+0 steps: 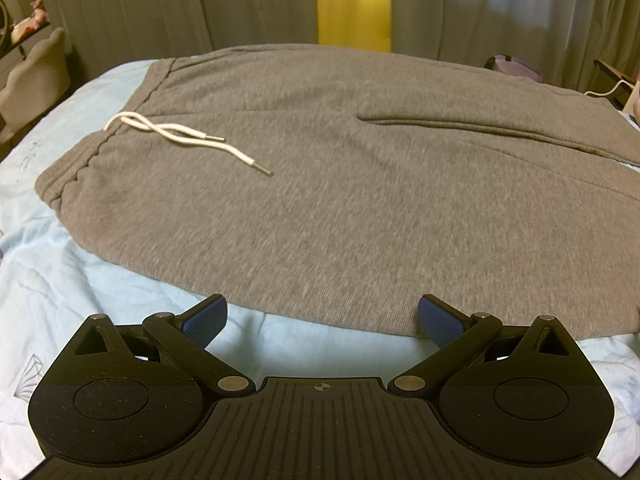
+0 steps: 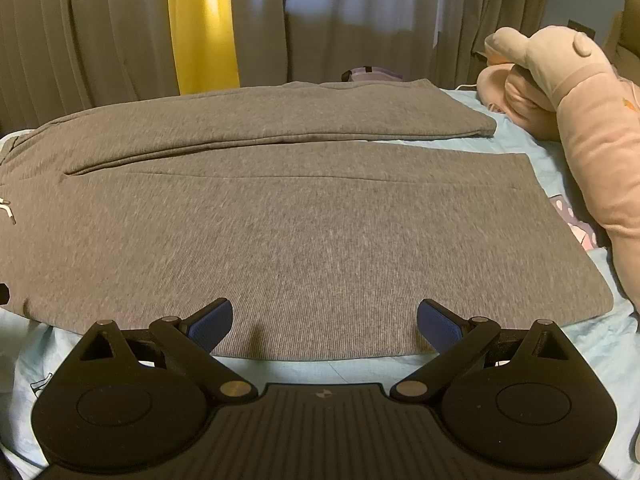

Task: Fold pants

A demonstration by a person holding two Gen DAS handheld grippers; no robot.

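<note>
Grey sweatpants (image 1: 340, 184) lie flat on a light blue bed sheet (image 1: 80, 288), waistband to the left, with a white drawstring (image 1: 188, 138) on top. In the right wrist view both legs of the pants (image 2: 304, 232) stretch to the right, side by side, hems near the plush toy. My left gripper (image 1: 322, 320) is open at the near edge of the pants below the waist, nothing between its blue pads (image 1: 204, 322). My right gripper (image 2: 324, 322) is open too, its fingertips over the near edge of the closer leg.
A pink plush toy (image 2: 568, 112) lies on the bed at the right, beside the leg hems. Beige curtains with a yellow strip (image 2: 202, 24) hang behind the bed. A grey chair (image 1: 32, 76) stands at the far left. The sheet (image 2: 600, 344) shows around the pants.
</note>
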